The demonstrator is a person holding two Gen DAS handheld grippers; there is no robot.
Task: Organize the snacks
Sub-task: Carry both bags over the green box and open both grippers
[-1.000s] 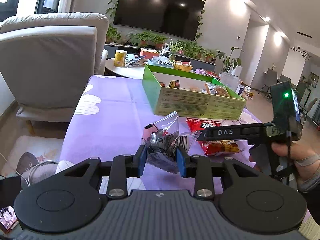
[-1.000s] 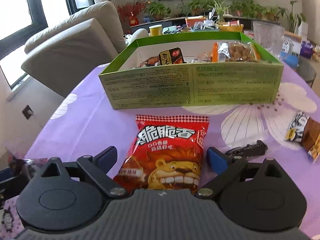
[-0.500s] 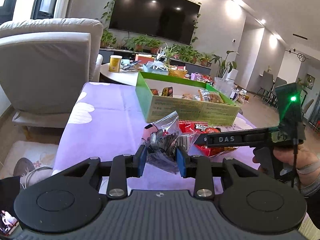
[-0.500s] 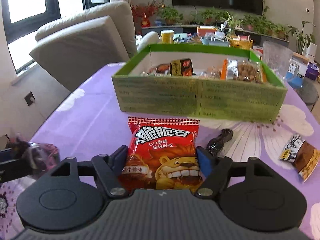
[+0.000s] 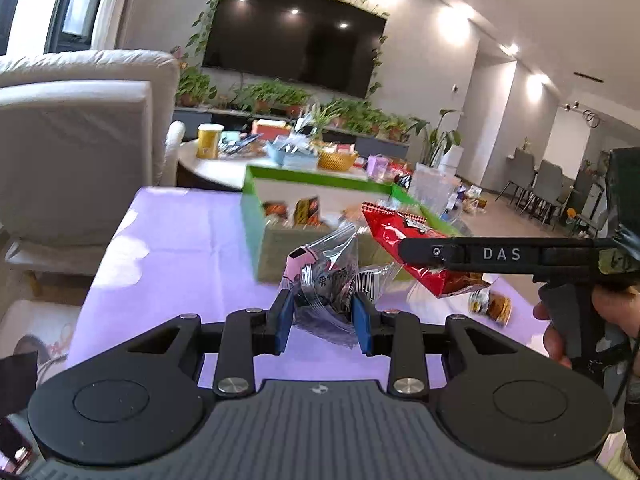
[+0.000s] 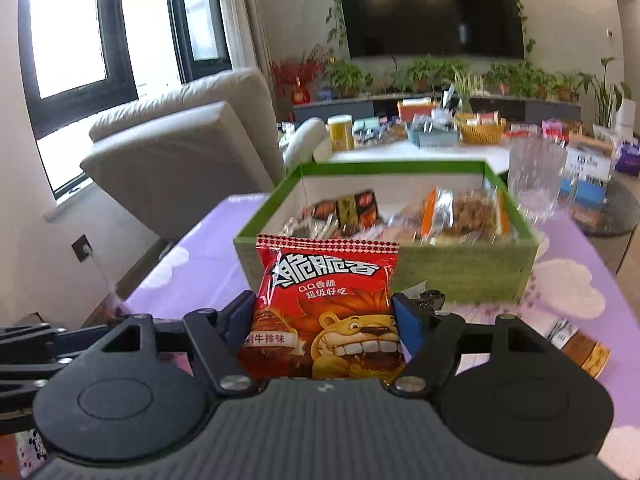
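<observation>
My left gripper is shut on a clear plastic snack packet with dark print and a pink corner, held above the purple tablecloth. My right gripper is shut on a red snack bag printed with a lion, lifted off the table. In the left wrist view that red bag hangs from the right gripper's black finger, just right of my packet. Ahead stands the green open box, with several wrapped snacks inside.
A brown-and-white snack packet lies on the cloth at the right, and a small black wrapped item lies before the box. A clear glass stands right of the box. A beige armchair sits left; a cluttered white table is behind.
The right gripper closed on the red bag and lifted it off the table toward the box. The left gripper rose a little and moved forward with the clear packet.
</observation>
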